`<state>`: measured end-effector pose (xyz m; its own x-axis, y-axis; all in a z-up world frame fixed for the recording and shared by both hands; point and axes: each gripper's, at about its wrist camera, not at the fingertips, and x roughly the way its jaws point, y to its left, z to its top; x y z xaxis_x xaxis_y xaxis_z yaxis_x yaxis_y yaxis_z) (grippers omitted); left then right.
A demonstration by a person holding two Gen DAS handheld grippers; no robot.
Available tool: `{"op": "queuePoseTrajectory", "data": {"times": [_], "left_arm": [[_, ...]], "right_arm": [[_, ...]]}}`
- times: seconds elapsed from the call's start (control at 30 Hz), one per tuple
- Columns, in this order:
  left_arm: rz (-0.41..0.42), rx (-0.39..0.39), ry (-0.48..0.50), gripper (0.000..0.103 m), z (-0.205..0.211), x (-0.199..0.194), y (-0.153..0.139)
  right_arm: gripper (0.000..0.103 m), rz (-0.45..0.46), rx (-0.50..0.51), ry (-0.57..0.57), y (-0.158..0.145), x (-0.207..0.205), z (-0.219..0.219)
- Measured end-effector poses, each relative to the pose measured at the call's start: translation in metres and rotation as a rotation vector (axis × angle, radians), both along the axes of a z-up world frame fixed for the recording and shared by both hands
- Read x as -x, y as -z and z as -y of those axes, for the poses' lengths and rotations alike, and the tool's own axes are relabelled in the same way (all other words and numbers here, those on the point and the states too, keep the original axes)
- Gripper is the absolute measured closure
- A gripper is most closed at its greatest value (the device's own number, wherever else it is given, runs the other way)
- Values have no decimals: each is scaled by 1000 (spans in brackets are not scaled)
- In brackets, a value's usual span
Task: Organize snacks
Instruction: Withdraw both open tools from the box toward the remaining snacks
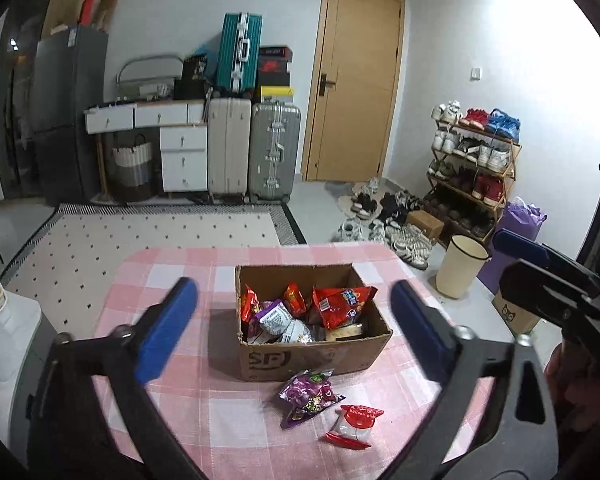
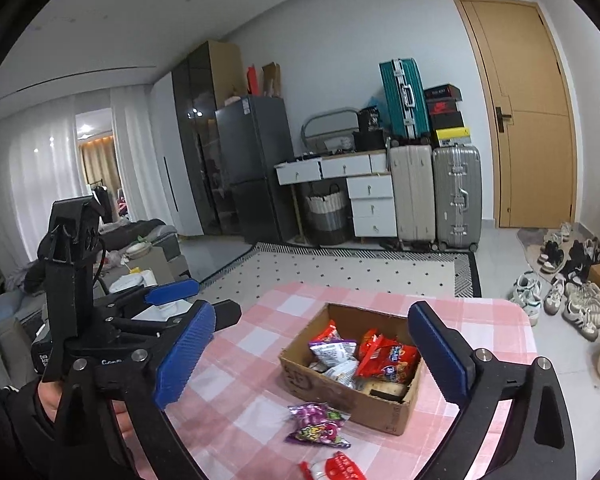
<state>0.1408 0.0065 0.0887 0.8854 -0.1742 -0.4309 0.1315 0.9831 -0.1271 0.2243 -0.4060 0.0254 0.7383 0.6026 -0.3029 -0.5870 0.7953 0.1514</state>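
Observation:
A cardboard box (image 1: 316, 354) stands on the pink checked table (image 1: 188, 272) and holds several snack packets, red, purple and silver. A purple snack packet (image 1: 309, 396) and a red-and-clear packet (image 1: 354, 426) lie on the table in front of the box. My left gripper (image 1: 296, 328) is open and empty, held above the table before the box. My right gripper (image 2: 312, 360) is open and empty too, above the table. In the right wrist view the box (image 2: 352, 394), purple packet (image 2: 318, 426) and red packet (image 2: 334, 470) show below it, and the left gripper (image 2: 172, 292) at left.
A cream bin (image 1: 460, 266) and a shoe rack (image 1: 474, 168) with shoes on the floor stand right of the table. Suitcases (image 1: 252, 148), a white drawer unit (image 1: 182, 156) and a door (image 1: 352, 80) are at the back. A white appliance (image 1: 4, 332) sits left of the table.

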Motion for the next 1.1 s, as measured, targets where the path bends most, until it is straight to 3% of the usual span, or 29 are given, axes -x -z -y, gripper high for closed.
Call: {"op": "queuePoseTrajectory", "data": {"times": [0.3,0.57,1.1], "left_arm": [[33,-6,-6,1,-4,41,-4],[-16,52,-25,1,-23,70,32],[-229,76,-14,1,-19,41,143]], "right_arm": [[1,49,-9,10,5,41,5],[0,26,51,41,32,58,-2],[0,-204,185,57,158,21,-16]]}}
